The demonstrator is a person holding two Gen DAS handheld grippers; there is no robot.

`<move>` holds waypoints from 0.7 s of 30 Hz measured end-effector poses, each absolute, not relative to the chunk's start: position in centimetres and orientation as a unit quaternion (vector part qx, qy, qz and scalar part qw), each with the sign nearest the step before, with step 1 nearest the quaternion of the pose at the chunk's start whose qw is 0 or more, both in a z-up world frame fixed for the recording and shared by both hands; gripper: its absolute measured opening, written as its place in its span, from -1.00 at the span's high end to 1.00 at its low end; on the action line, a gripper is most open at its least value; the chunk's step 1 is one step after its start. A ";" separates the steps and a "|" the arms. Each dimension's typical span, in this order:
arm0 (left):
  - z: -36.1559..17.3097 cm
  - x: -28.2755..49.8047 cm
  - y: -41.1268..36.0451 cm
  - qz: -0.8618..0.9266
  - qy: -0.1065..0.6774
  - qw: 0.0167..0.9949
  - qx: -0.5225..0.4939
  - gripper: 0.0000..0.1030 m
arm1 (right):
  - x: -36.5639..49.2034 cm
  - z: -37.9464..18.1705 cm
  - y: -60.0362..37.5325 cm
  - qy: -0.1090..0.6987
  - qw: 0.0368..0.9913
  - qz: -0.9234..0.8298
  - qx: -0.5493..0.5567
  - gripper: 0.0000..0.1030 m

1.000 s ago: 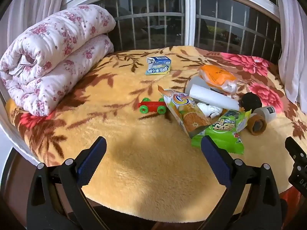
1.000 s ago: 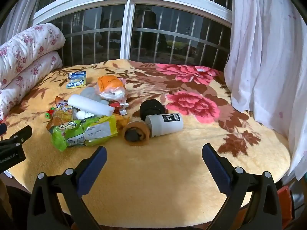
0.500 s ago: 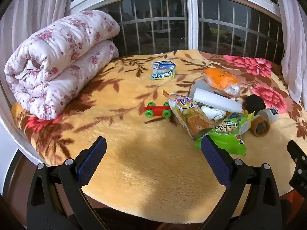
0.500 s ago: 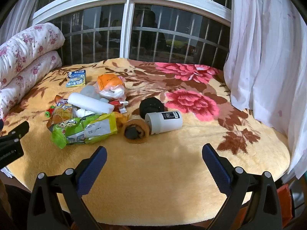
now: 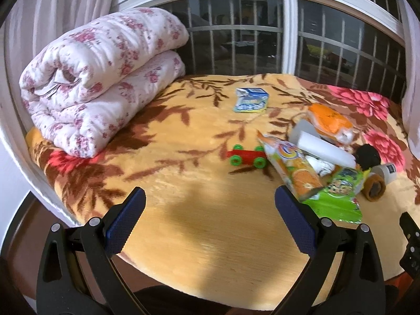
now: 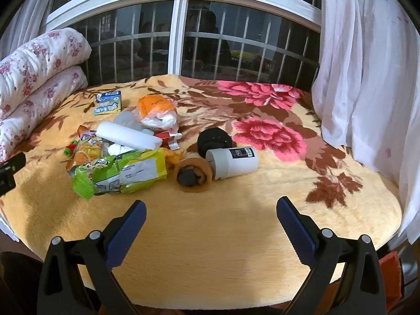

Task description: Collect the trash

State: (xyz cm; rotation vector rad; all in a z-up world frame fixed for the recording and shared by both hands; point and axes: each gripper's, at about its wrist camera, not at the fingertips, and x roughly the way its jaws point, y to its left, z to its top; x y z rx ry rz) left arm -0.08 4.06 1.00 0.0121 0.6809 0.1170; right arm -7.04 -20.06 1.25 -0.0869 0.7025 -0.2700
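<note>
A heap of trash lies on the floral blanket: a green snack bag (image 6: 123, 174) (image 5: 338, 197), an orange snack bag (image 5: 291, 166) (image 6: 86, 152), a white roll (image 6: 128, 136) (image 5: 325, 149), an orange plastic bag (image 6: 156, 111) (image 5: 330, 122) and a blue carton (image 5: 251, 100) (image 6: 108, 103). A white cylinder (image 6: 232, 161), a brown roll (image 6: 193, 174) and a black ball (image 6: 214, 139) lie beside the heap. My left gripper (image 5: 210, 210) is open and empty, near the front edge left of the heap. My right gripper (image 6: 211, 215) is open and empty, in front of the cylinder.
A folded floral quilt (image 5: 99, 78) lies at the back left. A red toy car with green wheels (image 5: 246, 155) sits left of the heap. A barred window (image 6: 181, 36) runs behind the bed; a white curtain (image 6: 367, 65) hangs at right.
The left wrist view has swung left, so the heap sits further right and the quilt is more central. The right wrist view has come slightly closer. Both grippers stay open.
</note>
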 end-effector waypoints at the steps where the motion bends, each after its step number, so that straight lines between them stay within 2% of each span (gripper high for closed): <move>1: 1.0 -0.1 4.3 0.060 0.333 0.941 0.004 -0.87 | -6.9 1.2 -19.9 0.343 0.929 -0.131 -0.043 -0.90; 21: 0.1 0.1 3.6 0.041 0.345 0.938 0.006 -0.87 | -6.3 1.2 -20.2 0.347 0.927 -0.134 -0.042 -0.90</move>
